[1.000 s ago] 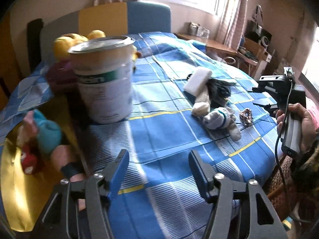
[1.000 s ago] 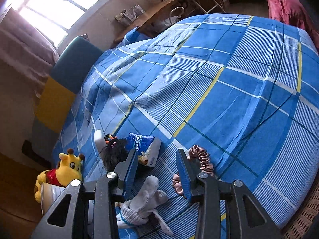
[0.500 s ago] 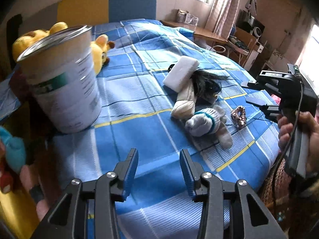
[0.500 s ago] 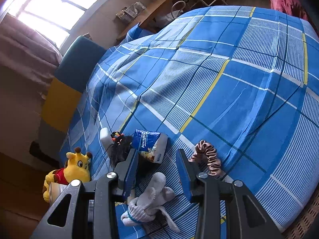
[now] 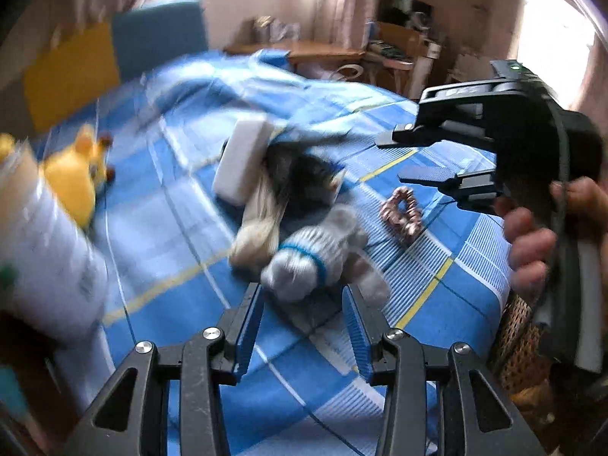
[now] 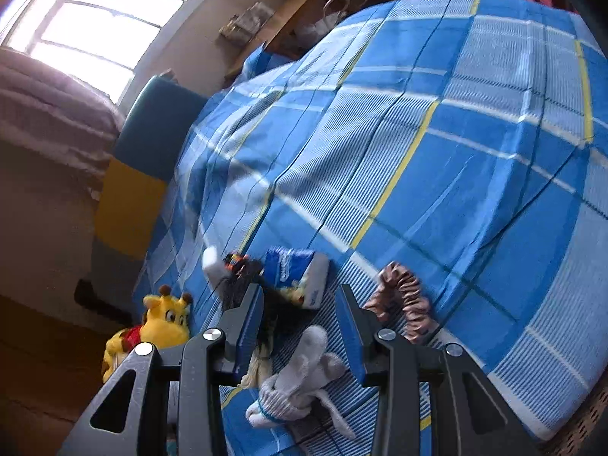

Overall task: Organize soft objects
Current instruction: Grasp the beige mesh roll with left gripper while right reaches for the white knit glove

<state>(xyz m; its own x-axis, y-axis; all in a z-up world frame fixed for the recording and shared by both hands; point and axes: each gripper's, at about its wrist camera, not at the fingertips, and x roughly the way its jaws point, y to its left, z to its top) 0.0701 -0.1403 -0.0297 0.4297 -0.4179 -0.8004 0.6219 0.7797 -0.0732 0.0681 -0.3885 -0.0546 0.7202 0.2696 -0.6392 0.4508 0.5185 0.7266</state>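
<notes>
A pile of soft things lies on the blue checked bed. A grey-white rolled sock with a blue band [image 5: 311, 262] [image 6: 300, 383] is nearest. Behind it lie a beige sock [image 5: 258, 231], a dark hairy item [image 5: 304, 178] [image 6: 243, 285], a white sponge block [image 5: 243, 159] [image 6: 212, 262] and a blue tissue pack [image 6: 296, 277]. A pink-brown scrunchie [image 5: 402, 212] [image 6: 402, 304] lies to the right. My left gripper [image 5: 304, 326] is open and empty just short of the grey sock. My right gripper [image 6: 300, 334] [image 5: 414, 159] is open and empty above the pile.
A yellow plush giraffe [image 5: 76, 182] [image 6: 159, 323] lies at the left. A large white can [image 5: 41, 250] stands at the left edge of the left wrist view. A yellow and blue headboard [image 6: 136, 174] is behind the bed. A desk [image 5: 323, 53] stands by the window.
My left gripper has swung right and forward toward the sock pile, its view now blurred. My right gripper has moved in closer over the pile.
</notes>
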